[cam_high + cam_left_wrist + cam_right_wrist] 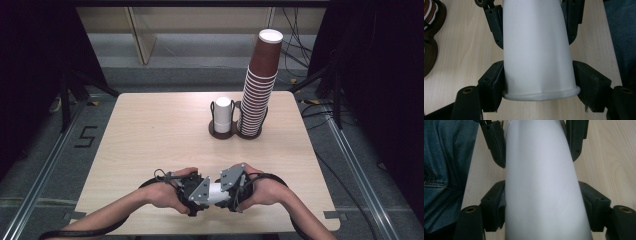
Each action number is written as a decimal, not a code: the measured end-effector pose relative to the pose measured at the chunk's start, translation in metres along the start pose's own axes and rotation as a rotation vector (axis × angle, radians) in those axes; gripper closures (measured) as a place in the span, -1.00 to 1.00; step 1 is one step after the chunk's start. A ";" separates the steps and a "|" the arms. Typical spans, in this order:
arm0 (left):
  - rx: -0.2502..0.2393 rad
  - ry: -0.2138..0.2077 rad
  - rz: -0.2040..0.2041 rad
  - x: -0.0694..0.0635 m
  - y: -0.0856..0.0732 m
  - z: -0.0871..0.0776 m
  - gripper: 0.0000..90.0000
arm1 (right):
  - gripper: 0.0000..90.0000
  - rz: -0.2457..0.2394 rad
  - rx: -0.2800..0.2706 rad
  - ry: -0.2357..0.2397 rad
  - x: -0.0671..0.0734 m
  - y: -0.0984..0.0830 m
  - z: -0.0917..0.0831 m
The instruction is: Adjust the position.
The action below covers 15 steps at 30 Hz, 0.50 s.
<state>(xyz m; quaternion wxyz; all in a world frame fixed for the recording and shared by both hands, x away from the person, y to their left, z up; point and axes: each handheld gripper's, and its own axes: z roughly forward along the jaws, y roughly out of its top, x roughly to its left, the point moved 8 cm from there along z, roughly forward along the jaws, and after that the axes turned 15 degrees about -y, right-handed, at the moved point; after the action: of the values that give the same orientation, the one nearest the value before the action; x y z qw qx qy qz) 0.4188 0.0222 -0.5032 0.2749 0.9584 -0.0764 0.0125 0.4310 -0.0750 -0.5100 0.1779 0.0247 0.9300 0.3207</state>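
A person's two hands meet near the front edge of a pale wooden bench (150, 130), each holding a hand-held gripper. Between them lies a white paper cup (216, 192), held on its side just above the bench surface. The left hand-held gripper (196, 192) is clenched on the cup near its rolled rim; in the left gripper view its black jaws press both sides of the cup (537, 50) just above the rim. The right hand-held gripper (231, 189) is clamped on the same cup from the other end, its jaws tight against the white wall (544, 185) in the right gripper view. Blue denim (446, 170) shows beside the bench edge there. Farther back on the bench, a dark holder (235, 131) carries a single upturned white cup (223, 114) and, touching beside it, a tall leaning stack of brown cups (260, 85).
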 end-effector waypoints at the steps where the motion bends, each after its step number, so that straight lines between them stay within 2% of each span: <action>1: 0.000 0.000 0.000 0.000 0.000 0.000 -0.35 | -0.26 -0.006 0.001 -0.004 0.000 0.000 0.000; 5: 0.001 0.005 0.005 0.001 0.001 0.000 -0.35 | -0.24 -0.021 -0.008 -0.002 -0.001 -0.001 -0.001; 6: 0.000 0.002 0.006 0.001 0.001 0.000 -0.36 | -0.24 0.010 0.007 -0.007 0.001 -0.002 -0.003; 9: -0.015 0.004 0.008 0.001 0.002 0.001 -0.44 | -0.25 -0.038 -0.021 -0.007 -0.001 -0.001 -0.002; 10: -0.022 0.007 -0.015 0.001 0.001 0.002 -0.52 | -0.24 0.003 -0.002 -0.007 0.001 -0.003 -0.004; 11: -0.026 0.007 -0.030 0.001 0.001 0.003 -0.64 | -0.24 -0.024 -0.015 -0.019 -0.002 -0.003 -0.004; 12: -0.024 0.014 -0.030 0.002 0.000 0.002 -0.71 | -0.24 -0.031 -0.016 -0.013 -0.002 -0.003 -0.003; 14: -0.031 0.016 -0.038 0.002 -0.003 0.003 -0.81 | -0.24 0.004 -0.005 -0.024 -0.001 -0.006 -0.005; 15: -0.034 0.014 -0.036 0.001 -0.004 0.003 -0.85 | -0.24 -0.026 -0.026 -0.024 -0.003 -0.006 -0.004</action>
<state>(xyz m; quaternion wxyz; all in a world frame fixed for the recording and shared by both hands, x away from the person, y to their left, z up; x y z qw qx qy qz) 0.4204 0.0239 -0.5082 0.2918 0.9547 -0.0574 0.0130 0.4331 -0.0828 -0.5100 0.1938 0.0140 0.9237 0.3302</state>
